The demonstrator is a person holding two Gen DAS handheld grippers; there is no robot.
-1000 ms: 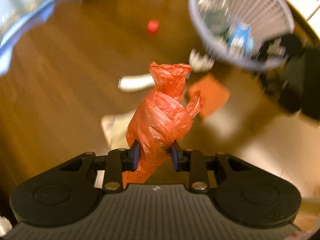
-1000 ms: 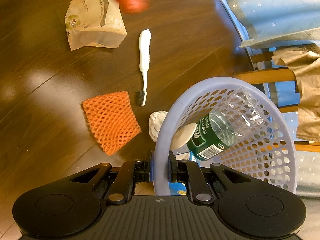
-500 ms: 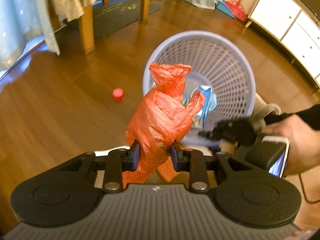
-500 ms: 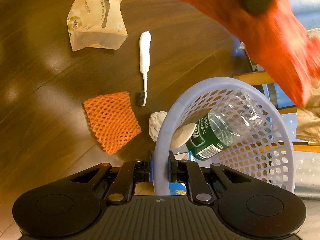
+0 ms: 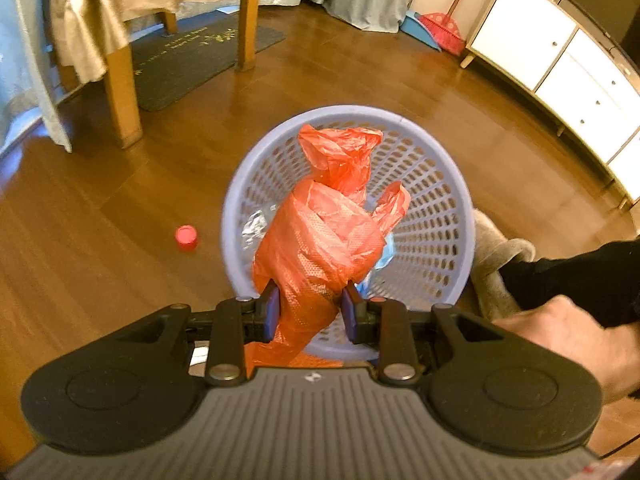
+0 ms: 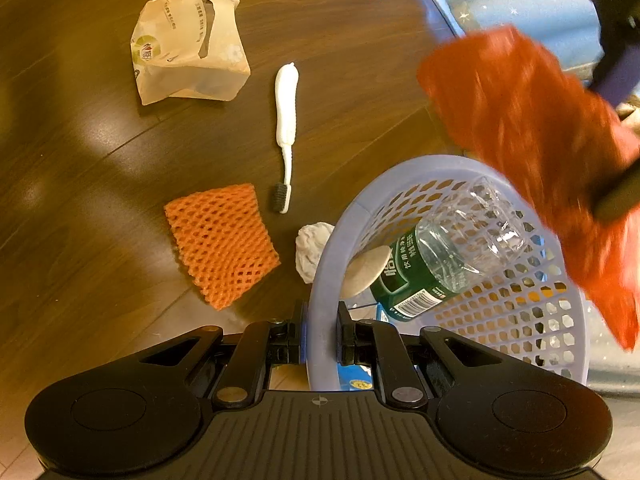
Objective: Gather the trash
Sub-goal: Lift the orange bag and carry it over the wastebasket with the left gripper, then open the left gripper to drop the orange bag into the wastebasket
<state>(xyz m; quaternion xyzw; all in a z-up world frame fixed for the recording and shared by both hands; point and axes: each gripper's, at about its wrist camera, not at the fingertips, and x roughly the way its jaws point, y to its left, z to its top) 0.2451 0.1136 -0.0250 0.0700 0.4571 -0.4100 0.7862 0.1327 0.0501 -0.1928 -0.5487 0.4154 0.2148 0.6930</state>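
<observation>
My left gripper (image 5: 308, 312) is clamped on the crumpled orange plastic bag (image 5: 328, 232), holding it right over the mouth of the lavender basket (image 5: 448, 184); not let go yet. My right gripper (image 6: 320, 338) is pinched tight on the basket rim (image 6: 320, 280), tipping it toward me.

Already in the basket: a clear bottle with green label (image 6: 432, 264), a tan round disc (image 6: 366, 270), something blue at the bottom (image 6: 354, 378), and some silvery foil (image 5: 254, 224).

Left on the floor: paper bag (image 6: 188, 44), white toothbrush (image 6: 286, 128), orange foam net (image 6: 220, 244), white crumpled tissue (image 6: 310, 250) just beside the basket, red bottle cap (image 5: 186, 237) off to the other side. So I'd judge roughly halfway; the bag drop is the step in hand, then five more pickups.

Surface: glossy brown wood floor (image 5: 100, 240), glare patches. Room: wooden table legs (image 5: 120, 92) with a beige cloth hanging, dark doormat (image 5: 192, 60), white cabinet (image 5: 560, 60) along the wall, red broom with blue dustpan (image 5: 436, 28) in the corner, grey curtain behind. My right hand (image 5: 568, 336) and black sleeve show at the edge, with a grey fuzzy thing (image 5: 496, 256) by it, maybe a slipper; can't tell.
</observation>
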